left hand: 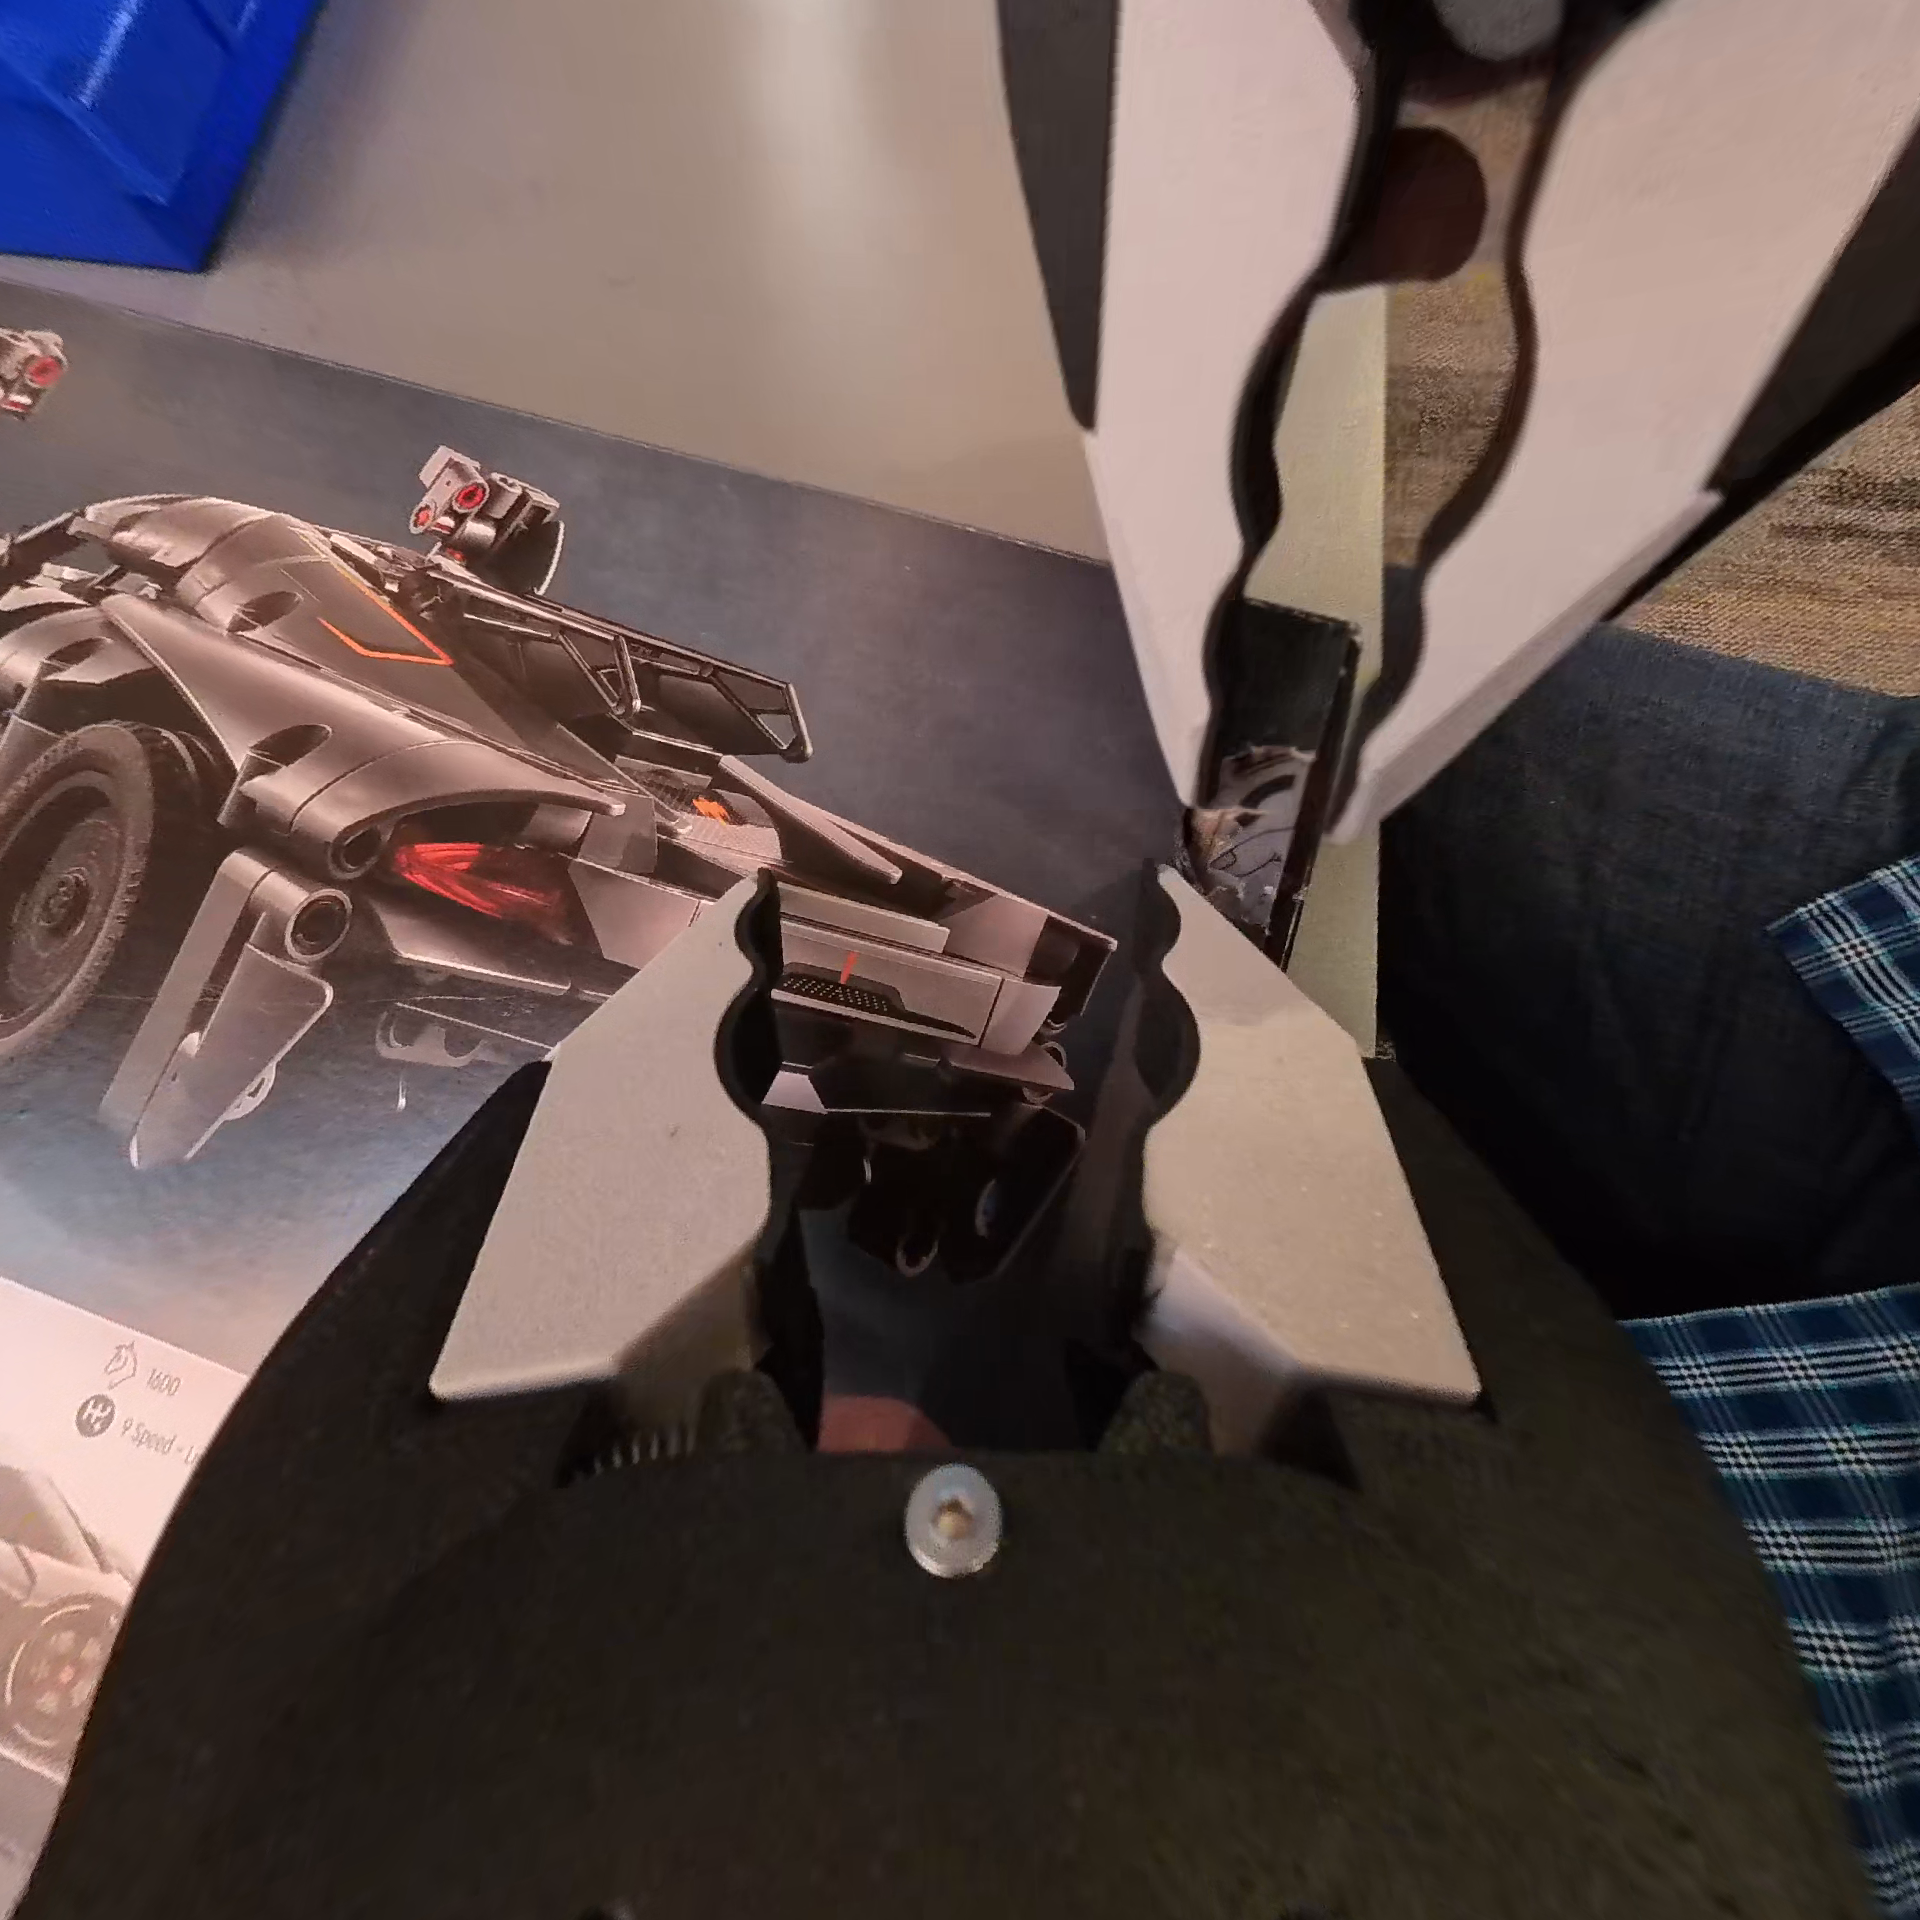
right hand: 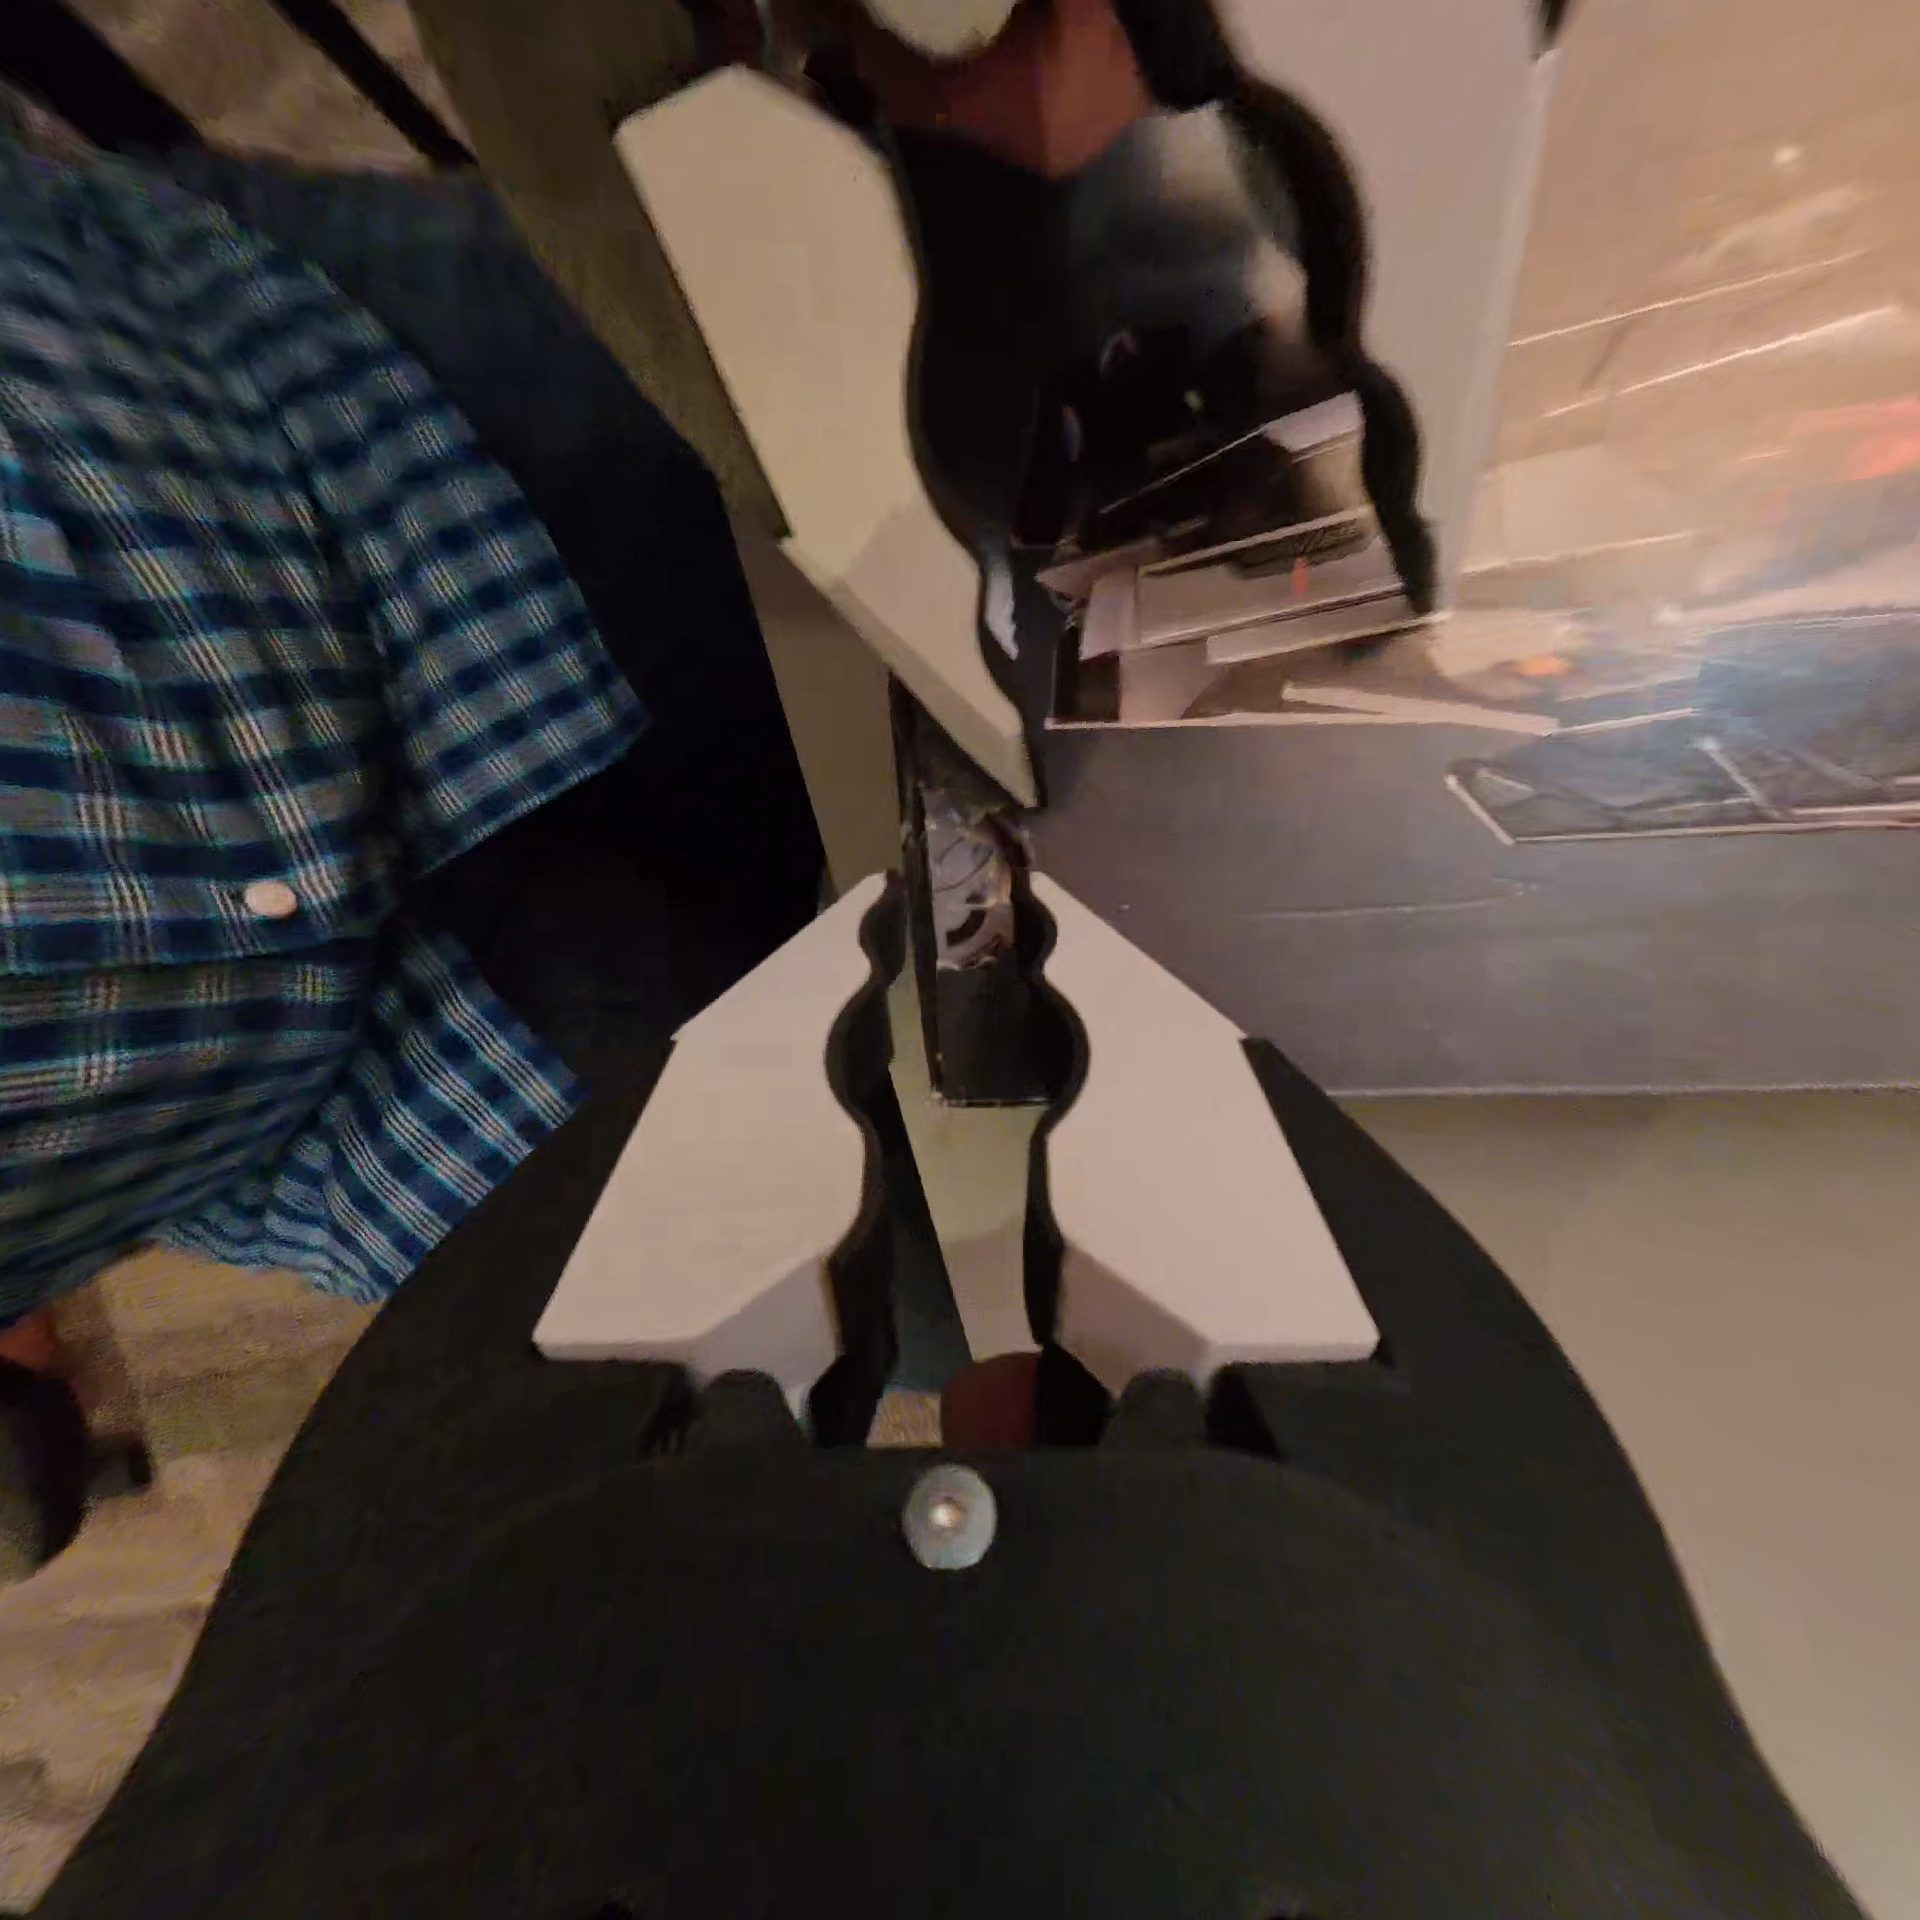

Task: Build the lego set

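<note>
The Lego set box [left hand: 520,779] lies flat on the table, its top face printed with a black car. My left gripper [left hand: 961,894] is open, its jaws spread over the box's near right corner, and holds nothing. My right gripper [left hand: 1273,821] comes in from above at the box's right end. In the right wrist view my right gripper [right hand: 961,883] is closed to a narrow gap around the dark end flap [right hand: 971,935], which shows torn cardboard. The left gripper [right hand: 1226,696] shows just beyond it over the box [right hand: 1455,987].
A blue bin [left hand: 104,114] stands at the table's far left. The pale table [left hand: 675,260] continues behind the box. A person in a blue plaid shirt [right hand: 260,623] sits close at the table edge, also on the right in the left wrist view [left hand: 1818,1403]. Carpet [left hand: 1714,540] lies below.
</note>
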{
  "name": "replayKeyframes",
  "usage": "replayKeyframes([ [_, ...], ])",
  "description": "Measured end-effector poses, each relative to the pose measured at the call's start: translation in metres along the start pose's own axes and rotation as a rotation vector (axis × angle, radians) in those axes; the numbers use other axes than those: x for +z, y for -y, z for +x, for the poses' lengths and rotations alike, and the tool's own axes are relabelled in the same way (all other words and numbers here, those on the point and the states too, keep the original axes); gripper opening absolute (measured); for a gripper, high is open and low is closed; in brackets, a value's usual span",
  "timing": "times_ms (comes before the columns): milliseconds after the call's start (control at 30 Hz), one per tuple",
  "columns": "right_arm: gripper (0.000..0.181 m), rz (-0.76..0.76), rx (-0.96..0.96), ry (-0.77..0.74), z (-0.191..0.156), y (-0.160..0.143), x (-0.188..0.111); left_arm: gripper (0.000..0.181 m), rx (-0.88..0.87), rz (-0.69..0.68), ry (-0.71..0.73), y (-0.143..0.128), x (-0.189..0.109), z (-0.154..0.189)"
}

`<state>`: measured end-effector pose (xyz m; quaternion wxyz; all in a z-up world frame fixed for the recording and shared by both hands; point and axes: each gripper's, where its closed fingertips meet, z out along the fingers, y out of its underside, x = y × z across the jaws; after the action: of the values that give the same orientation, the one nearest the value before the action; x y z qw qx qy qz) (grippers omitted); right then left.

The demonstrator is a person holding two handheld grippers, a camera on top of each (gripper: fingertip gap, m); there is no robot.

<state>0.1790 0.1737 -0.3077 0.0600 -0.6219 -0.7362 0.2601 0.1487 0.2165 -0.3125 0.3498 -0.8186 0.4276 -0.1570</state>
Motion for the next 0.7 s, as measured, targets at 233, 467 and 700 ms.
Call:
replayKeyframes([
  [233, 0.016, -0.012, -0.027, -0.074, -0.002, -0.004, 0.005, 0.065, 0.003, -0.002, -0.009, 0.001, 0.000, 0.001],
  [467, 0.016, -0.057, -0.053, -0.118, 0.001, -0.005, 0.013, 0.064, 0.011, -0.004, -0.011, 0.000, 0.001, 0.001],
  [700, 0.024, -0.144, -0.128, -0.231, -0.001, -0.009, 0.021, 0.063, 0.021, -0.009, -0.004, 0.000, 0.002, 0.002],
])
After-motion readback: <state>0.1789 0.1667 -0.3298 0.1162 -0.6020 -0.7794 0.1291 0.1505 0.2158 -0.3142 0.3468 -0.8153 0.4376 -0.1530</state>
